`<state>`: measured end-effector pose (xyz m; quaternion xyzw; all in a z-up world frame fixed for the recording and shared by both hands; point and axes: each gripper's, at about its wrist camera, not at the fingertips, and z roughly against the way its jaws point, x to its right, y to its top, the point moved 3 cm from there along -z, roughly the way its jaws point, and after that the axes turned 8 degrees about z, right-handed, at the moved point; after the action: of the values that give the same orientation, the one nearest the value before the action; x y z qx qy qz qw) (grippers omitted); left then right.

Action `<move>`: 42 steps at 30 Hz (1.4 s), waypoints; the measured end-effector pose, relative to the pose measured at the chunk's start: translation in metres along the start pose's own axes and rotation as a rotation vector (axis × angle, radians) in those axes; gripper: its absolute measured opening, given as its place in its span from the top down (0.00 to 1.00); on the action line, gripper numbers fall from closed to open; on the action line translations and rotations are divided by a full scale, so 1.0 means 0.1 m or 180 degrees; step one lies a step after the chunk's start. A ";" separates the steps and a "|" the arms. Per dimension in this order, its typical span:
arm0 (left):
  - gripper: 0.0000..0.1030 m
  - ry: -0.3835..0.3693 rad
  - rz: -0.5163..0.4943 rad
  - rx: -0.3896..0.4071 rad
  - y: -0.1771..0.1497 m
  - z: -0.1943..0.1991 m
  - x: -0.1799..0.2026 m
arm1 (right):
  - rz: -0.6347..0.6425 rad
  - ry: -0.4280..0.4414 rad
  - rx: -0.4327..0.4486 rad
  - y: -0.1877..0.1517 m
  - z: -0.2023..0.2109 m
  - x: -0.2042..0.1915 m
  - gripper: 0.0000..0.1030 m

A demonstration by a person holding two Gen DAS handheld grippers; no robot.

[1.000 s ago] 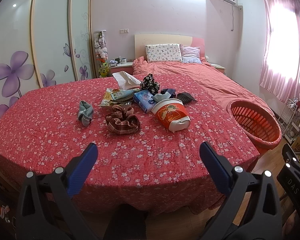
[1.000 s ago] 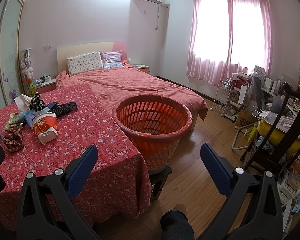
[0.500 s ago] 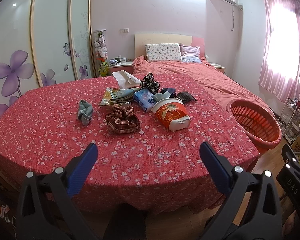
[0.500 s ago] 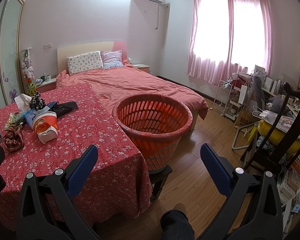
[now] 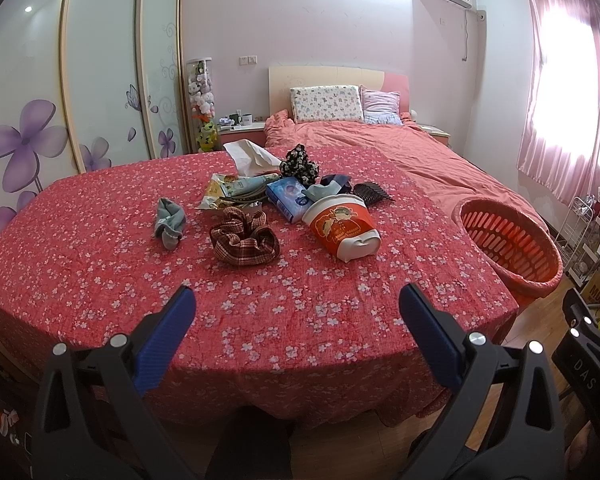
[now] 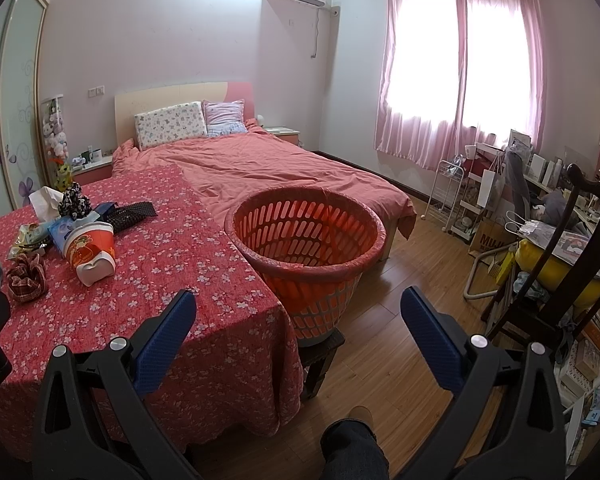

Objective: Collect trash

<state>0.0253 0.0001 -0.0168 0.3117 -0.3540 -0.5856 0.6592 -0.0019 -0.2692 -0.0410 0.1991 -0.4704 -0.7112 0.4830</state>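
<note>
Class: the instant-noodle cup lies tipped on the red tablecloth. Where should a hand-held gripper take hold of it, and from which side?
Grip the noodle cup across its orange mid-body, coming from above. It lies on its side, dented base toward the camera and rim toward the clutter behind, so the round wall is the clearest span. The left hand-held gripper, open, faces it.

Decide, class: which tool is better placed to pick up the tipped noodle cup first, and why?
Left, probably. The left tool is open and faces the noodle cup lying on the table. The right tool, also open, points at the orange basket, with the cup off to its left.
</note>
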 end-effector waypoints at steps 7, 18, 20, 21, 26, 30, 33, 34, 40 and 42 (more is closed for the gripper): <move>0.04 0.0001 0.0002 -0.0004 0.00 0.00 0.00 | 0.0000 0.0000 -0.0002 -0.01 0.00 0.00 0.02; 0.04 0.0000 0.0001 -0.0007 0.00 0.00 0.00 | 0.0001 0.0001 -0.0005 -0.01 0.00 0.00 0.02; 0.04 0.0000 0.0002 -0.0008 0.00 0.00 0.00 | -0.0001 0.0001 -0.0004 -0.01 0.00 0.01 0.02; 0.04 -0.0001 0.0002 -0.0009 0.00 0.00 0.00 | -0.0001 0.0000 -0.0004 -0.01 0.00 0.01 0.02; 0.04 0.0000 0.0004 -0.0013 0.00 0.00 0.00 | -0.0002 0.0000 -0.0007 -0.02 0.00 0.01 0.02; 0.04 0.0002 0.0007 -0.0024 -0.03 0.04 0.00 | -0.0003 0.0001 -0.0009 -0.02 -0.01 0.02 0.02; 0.04 0.0006 0.0016 -0.0042 -0.03 -0.01 0.01 | -0.0001 0.0001 -0.0012 -0.02 -0.02 0.02 0.02; 0.04 0.0011 0.0018 -0.0047 -0.03 -0.02 0.01 | -0.0003 0.0002 -0.0012 -0.02 -0.02 0.03 0.02; 0.04 0.0126 0.0111 -0.0120 -0.02 -0.19 -0.14 | 0.0016 0.0149 -0.0098 -0.05 -0.10 -0.05 0.02; 0.04 0.0197 0.0185 -0.0152 0.00 -0.26 -0.25 | 0.0053 0.0244 -0.0129 -0.04 -0.14 -0.14 0.02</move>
<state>0.0453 0.0249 -0.0344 0.3035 -0.3283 -0.5646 0.6938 0.0124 -0.2626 -0.0537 0.2125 -0.4386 -0.7085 0.5104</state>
